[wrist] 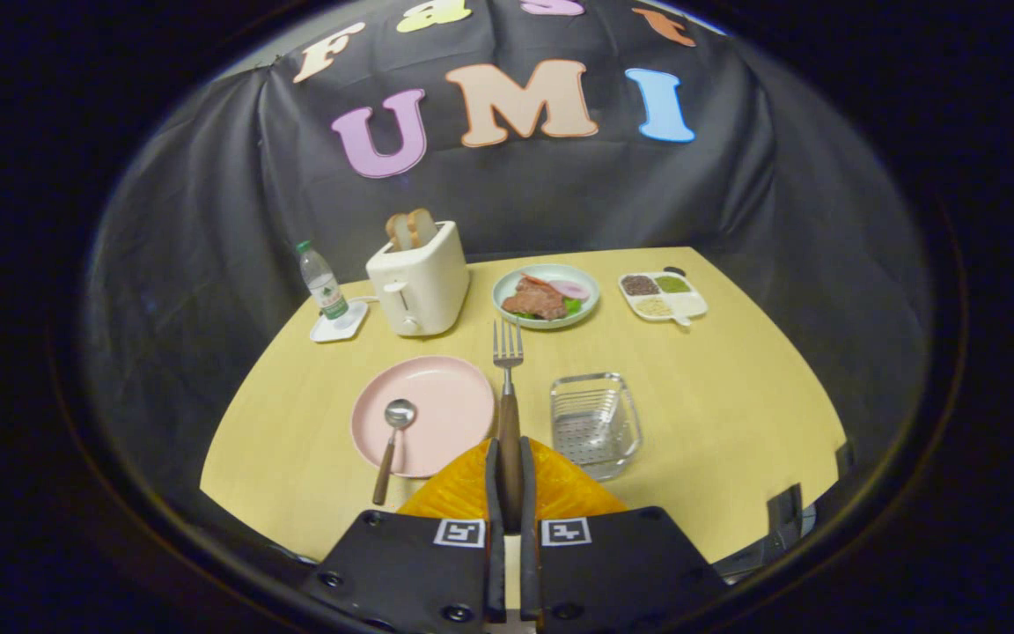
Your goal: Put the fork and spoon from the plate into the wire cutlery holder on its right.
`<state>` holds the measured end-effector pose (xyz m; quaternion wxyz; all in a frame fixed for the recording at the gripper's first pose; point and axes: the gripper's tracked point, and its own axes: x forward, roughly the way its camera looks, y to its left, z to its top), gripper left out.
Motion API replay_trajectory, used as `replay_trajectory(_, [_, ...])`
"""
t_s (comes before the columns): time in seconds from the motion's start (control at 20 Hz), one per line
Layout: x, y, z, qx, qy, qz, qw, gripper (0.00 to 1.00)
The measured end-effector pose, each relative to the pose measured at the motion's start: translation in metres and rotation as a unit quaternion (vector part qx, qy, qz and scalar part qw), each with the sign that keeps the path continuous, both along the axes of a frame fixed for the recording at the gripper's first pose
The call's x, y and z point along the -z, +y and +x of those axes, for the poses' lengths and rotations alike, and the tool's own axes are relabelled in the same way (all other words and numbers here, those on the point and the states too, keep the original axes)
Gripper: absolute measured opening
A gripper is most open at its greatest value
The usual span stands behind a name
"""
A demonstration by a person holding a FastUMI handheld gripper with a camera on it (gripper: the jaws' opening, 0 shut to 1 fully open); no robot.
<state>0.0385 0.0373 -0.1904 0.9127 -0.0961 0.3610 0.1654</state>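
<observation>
Claw: the claw [509, 480] is pressed together on the wooden handle of the fork [507, 387]; both fingers [492, 493] bear on the handle from either side.
Fork: held lengthwise between the fingers, tines pointing forward and away from the claw, raised above the surface [736, 387]. Its tines show between the pink plate and the wire holder, short of the green plate.
Spoon: the spoon [391, 445] lies ahead and to the left of the claw, bowl resting on the pink plate [445, 396], wooden handle running back over the plate's near rim toward the claw.
Pink plate: just ahead-left of the fingers, carrying the spoon.
Wire cutlery holder: the wire cutlery holder [595, 423] stands just ahead-right of the fingers, beside the pink plate, apart from it. The fork is not inside it.
Beyond the claw: a white toaster [419, 282] with bread [410, 229] in its slots; a bottle [322, 282] on a small white tray to the toaster's left; a green plate [547, 298] of food; a divided dish [663, 296] farther right.
</observation>
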Motion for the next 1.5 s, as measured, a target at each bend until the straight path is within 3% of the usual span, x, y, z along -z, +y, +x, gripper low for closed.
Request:
replay_trajectory(0.4, [0.008, -0.066, -0.009, -0.022, 0.123, -0.095, 0.988, 0.09])
replay_trajectory(0.85, [0.025, -0.068, 0.011, -0.031, 0.25, -0.141, 0.957, 0.09])
replay_trajectory(1.2, [0.041, -0.051, 0.026, -0.044, 0.306, -0.16, 0.937, 0.13])
replay_trajectory(1.3, [0.042, -0.046, 0.029, -0.044, 0.322, -0.151, 0.933, 0.17])
replay_trajectory(1.5, [0.022, -0.044, 0.035, -0.024, 0.315, -0.122, 0.941, 0.5])
